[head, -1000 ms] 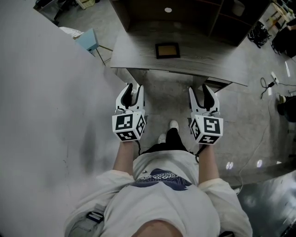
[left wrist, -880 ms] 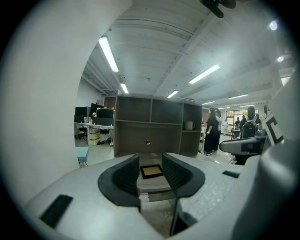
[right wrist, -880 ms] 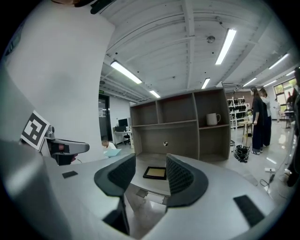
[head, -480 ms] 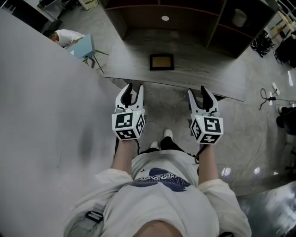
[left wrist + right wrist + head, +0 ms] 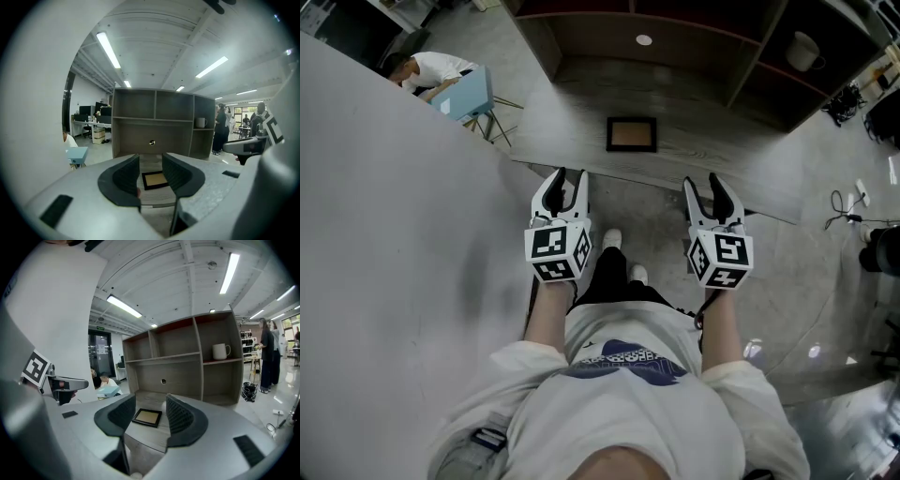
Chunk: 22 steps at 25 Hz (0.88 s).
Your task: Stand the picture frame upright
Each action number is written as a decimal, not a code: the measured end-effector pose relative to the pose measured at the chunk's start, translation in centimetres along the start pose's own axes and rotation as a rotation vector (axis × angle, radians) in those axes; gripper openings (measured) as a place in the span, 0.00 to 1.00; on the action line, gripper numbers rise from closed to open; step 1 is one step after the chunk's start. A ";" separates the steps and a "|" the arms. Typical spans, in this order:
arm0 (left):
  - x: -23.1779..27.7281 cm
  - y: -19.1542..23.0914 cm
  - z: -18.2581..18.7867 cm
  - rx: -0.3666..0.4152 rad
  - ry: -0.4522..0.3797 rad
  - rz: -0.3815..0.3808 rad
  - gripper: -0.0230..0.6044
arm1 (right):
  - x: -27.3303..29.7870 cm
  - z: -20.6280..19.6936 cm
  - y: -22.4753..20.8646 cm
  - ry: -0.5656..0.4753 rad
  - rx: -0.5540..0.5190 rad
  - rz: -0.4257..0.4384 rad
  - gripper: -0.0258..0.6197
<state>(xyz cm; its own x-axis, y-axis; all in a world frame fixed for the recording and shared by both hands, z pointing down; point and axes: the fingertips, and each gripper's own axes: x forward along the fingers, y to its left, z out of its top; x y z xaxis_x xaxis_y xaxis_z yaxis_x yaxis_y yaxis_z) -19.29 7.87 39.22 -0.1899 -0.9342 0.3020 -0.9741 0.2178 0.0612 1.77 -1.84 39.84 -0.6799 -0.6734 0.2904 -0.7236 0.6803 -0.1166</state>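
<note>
Glowing ceiling lights above picture frame escape head view.

Lighting: bright, even, indoor; from ceiling strip lights.
Shadows: soft, faint.
Glare: small bright spots on glossy floor, lower right of head view.
Distortion: strong fisheye bend and dark round border in both gripper views.
Focus: sharp centrally; far background possibly soft.
</note>
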 end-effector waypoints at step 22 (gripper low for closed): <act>18.8 4.6 -7.1 -0.052 0.345 -0.152 0.26 | 20.3 -6.7 -1.0 0.341 -0.019 -0.029 0.34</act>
<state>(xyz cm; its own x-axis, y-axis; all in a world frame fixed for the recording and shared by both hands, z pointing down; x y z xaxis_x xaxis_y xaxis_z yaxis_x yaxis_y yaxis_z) -26.43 -6.70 51.95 0.0177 -0.8089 0.5877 -0.9788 0.1059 0.1752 -10.48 -14.29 52.23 -0.5782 -0.5590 0.5942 -0.7372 0.6700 -0.0871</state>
